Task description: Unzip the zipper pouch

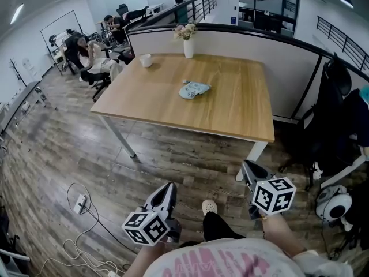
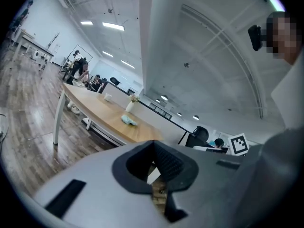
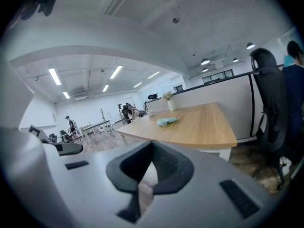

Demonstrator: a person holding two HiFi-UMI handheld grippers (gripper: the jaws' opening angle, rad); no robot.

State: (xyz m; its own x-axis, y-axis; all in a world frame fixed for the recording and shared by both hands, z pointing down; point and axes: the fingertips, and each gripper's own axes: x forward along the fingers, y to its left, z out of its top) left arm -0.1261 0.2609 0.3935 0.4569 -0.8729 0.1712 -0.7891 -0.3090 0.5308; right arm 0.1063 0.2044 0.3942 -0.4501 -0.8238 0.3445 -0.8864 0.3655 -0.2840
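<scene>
A small pale-blue fabric zipper pouch (image 1: 194,89) lies at upper centre of the frame on the light wooden table (image 1: 230,117), well apart from both grippers. The approach looks best finished close in, one gripper pinning the pouch and the other pinching the pull. At the bottom of the frame, the left gripper (image 1: 167,190) and right gripper (image 1: 249,171) are both closed and empty.

Wooden desk (image 1: 230,108) stood on plank floor (image 1: 69,154), flower vase (image 1: 188,47) and white cup (image 1: 145,60) at its far edge, black office chair (image 1: 337,108) beside.
</scene>
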